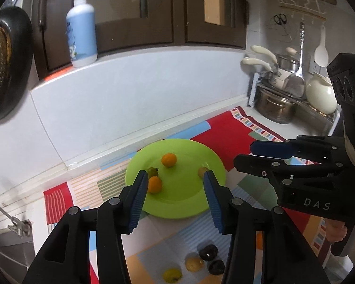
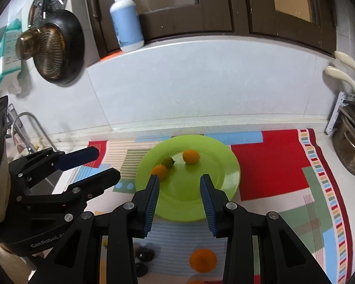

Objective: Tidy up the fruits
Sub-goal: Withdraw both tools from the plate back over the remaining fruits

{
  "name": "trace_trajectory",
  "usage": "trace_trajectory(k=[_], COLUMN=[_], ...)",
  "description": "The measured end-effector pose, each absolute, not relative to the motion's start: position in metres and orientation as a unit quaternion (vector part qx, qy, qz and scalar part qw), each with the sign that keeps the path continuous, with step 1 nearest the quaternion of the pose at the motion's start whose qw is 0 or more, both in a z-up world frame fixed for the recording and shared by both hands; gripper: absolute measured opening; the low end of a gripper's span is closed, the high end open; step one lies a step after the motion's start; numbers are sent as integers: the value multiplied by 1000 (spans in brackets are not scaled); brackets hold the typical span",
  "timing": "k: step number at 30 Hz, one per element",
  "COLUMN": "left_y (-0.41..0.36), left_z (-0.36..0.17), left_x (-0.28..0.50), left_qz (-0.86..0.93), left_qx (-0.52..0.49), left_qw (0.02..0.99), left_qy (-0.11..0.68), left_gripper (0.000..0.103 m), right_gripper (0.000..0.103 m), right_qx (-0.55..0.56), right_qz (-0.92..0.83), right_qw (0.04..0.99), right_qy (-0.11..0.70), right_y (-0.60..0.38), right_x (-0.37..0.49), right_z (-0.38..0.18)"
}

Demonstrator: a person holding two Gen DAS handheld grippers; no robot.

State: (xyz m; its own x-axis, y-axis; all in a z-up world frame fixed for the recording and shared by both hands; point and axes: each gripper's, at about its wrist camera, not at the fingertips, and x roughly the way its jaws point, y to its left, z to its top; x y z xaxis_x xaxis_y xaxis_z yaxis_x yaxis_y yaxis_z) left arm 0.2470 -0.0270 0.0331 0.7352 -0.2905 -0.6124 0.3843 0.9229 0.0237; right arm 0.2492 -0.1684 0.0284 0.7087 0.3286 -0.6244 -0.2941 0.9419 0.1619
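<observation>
A lime-green plate [image 1: 177, 203] [image 2: 184, 203] sits on a patterned mat [image 2: 272, 165]. On it lie two small oranges [image 1: 169, 160] [image 1: 155, 184], a green fruit [image 1: 153, 171] and a pale yellow fruit [image 1: 202, 170]. On the mat nearer me are two dark fruits [image 1: 208, 253], a yellowish fruit [image 1: 194, 264], a yellow-green fruit [image 1: 172, 275] and an orange [image 2: 203, 260]. My left gripper [image 1: 175, 177] [image 2: 106, 163] hovers over the plate's near side, open and empty. My right gripper [image 2: 180, 179] [image 1: 248, 155] hangs beside it, jaws apart, holding nothing.
A blue pump bottle [image 1: 81, 35] stands on the ledge under dark cabinet doors. Pots and a white jug [image 1: 319, 94] crowd the rack at the right. A black pan and strainer [image 2: 56, 47] hang at the left, above a faucet [image 2: 28, 123]. A hand [image 1: 336, 234] grips the right tool.
</observation>
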Motion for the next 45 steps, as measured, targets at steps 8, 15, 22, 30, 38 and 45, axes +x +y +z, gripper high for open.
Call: trace_trajectory(k=[8, 15, 22, 30, 38, 45], left_y=[-27, -28, -30, -32, -33, -37], left_z=[39, 36, 23, -2, -30, -52], left_x=[206, 178, 163, 157, 155, 159], left_qz=[-185, -180, -181, -180, -187, -195], left_qx=[73, 74, 64, 62, 60, 56], left_qw=[932, 934, 929, 916, 900, 888], left_qy=[302, 300, 317, 353, 388, 413], left_gripper=[53, 57, 59, 59, 59, 59], right_gripper=[43, 48, 51, 53, 53, 53], right_qx=[32, 33, 36, 36, 29, 31], right_qz=[157, 149, 142, 134, 124, 115], right_qw=[928, 930, 930, 920, 908, 895], right_qy=[336, 335, 339, 366, 399, 429], right_y=[-176, -182, -186, -190, -192, -194], right_x=[211, 183, 162, 153, 148, 146], right_z=[30, 25, 16, -8, -34, -57])
